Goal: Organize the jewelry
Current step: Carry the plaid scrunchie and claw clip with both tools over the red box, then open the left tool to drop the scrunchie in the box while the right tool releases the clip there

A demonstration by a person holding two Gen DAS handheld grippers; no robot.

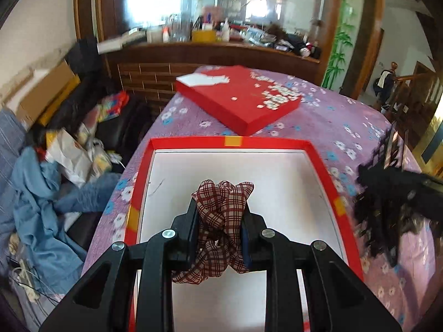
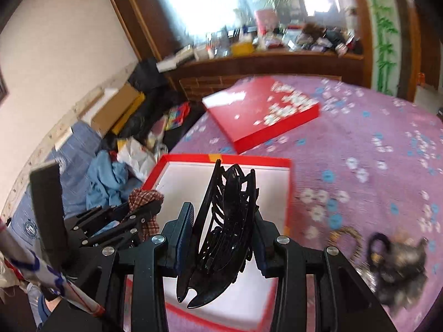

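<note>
My left gripper (image 1: 218, 210) is shut on a red-and-white plaid scrunchie (image 1: 221, 221) and holds it above the open red box (image 1: 188, 141) with a white inside. My right gripper (image 2: 221, 221) is shut on a black hair claw clip (image 2: 224, 227) and holds it over the same box (image 2: 249, 160). The left gripper with the scrunchie (image 2: 146, 196) shows at the left of the right wrist view. The right gripper with the clip (image 1: 393, 199) shows blurred at the right edge of the left wrist view.
The red box lid (image 1: 243, 96) lies on the purple flowered bedspread (image 1: 346, 127) beyond the box. A dark furry hair piece (image 2: 398, 271) and a gold hoop (image 2: 349, 235) lie on the bed at the right. Clothes and bags (image 1: 55, 171) pile beside the bed's left edge.
</note>
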